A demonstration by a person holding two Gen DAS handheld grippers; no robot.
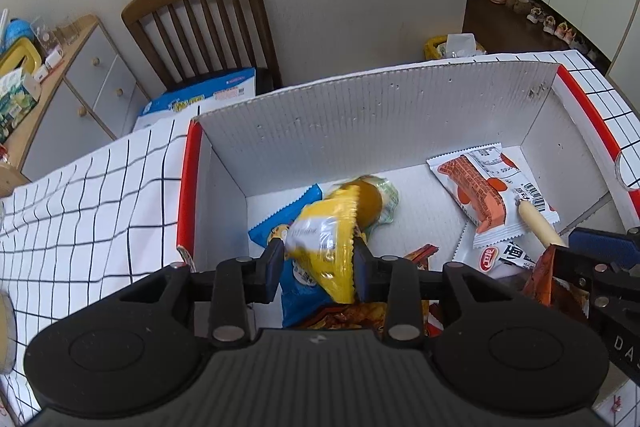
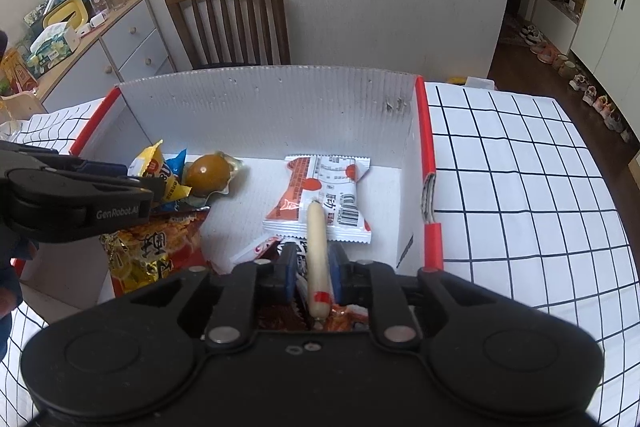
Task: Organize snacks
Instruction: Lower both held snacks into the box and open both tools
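A white cardboard box point(image 1: 360, 115) with red edges stands on the checked tablecloth and holds several snacks. My left gripper point(image 1: 316, 259) is shut on a yellow snack packet point(image 1: 324, 239) and holds it over the box's left part, above a blue packet point(image 1: 296, 211) and a packaged brown egg point(image 1: 366, 201). My right gripper point(image 2: 314, 267) is shut on a pale sausage stick point(image 2: 316, 247) over the box's right part, above a white-and-orange packet point(image 2: 320, 195). The sausage stick point(image 1: 536, 223) also shows in the left wrist view. The egg point(image 2: 208, 171) also shows in the right wrist view.
A red-and-yellow crisp bag point(image 2: 148, 247) lies at the box's near side. A wooden chair point(image 1: 204, 23) stands behind the table by the wall. A blue-and-white carton point(image 1: 200, 99) lies on its seat. A cabinet point(image 1: 76, 75) with clutter stands at the left.
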